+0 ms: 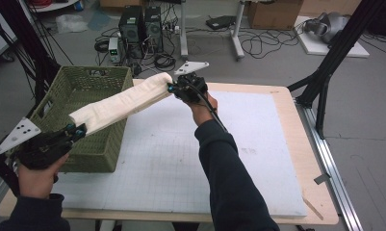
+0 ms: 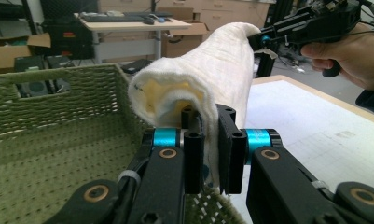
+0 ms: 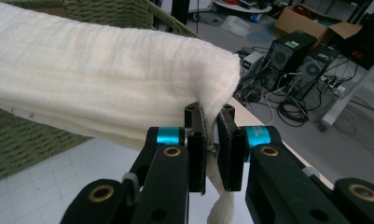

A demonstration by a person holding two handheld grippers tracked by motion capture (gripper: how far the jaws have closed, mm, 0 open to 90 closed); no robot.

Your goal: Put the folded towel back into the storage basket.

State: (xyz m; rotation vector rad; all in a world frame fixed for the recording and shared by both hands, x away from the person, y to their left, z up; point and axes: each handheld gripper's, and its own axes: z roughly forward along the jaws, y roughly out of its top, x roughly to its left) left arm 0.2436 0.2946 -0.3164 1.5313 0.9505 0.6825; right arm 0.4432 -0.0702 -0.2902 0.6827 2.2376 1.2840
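Two grippers share one load: a folded cream towel (image 1: pixel 121 102) stretched between them in the air. The high view gives the whole span at once. The left gripper (image 1: pixel 77 130) pinches the near end low at the left, over the front corner of the green woven basket (image 1: pixel 102 153), and the right gripper (image 1: pixel 171 88) pinches the far end higher up, just past the basket's far right corner, so the towel slopes upward from left to right above the basket's right wall. That view also shows the white gridded mat (image 1: pixel 181 159) covering the wooden table (image 1: pixel 320 192), with both dark sleeves coming in from the bottom.

The left gripper view adds what the high view cannot: the end of the towel (image 2: pixel 208 74) is a rolled fold with a hollow, yellowish inside, and its edge hangs down between the jaws, which are clenched on the cloth. The left gripper (image 2: pixel 210 140) sits above the basket (image 2: pixel 49 140), whose open interior spreads below to the left. Farther off, the right gripper (image 2: pixel 264 39) in the person's hand (image 2: pixel 348 53) grips the other end.

The right gripper view looks along the towel (image 3: pixel 105 79) from the opposite end. There the right gripper (image 3: pixel 211 128) is closed tight on a corner of the cloth, a strip of it trailing down between the jaws, while the bulk of the towel runs off to the left above the basket (image 3: pixel 31 144) and mat (image 3: pixel 58 186). Behind lie computer towers (image 3: pixel 294 58) and cables on the floor.
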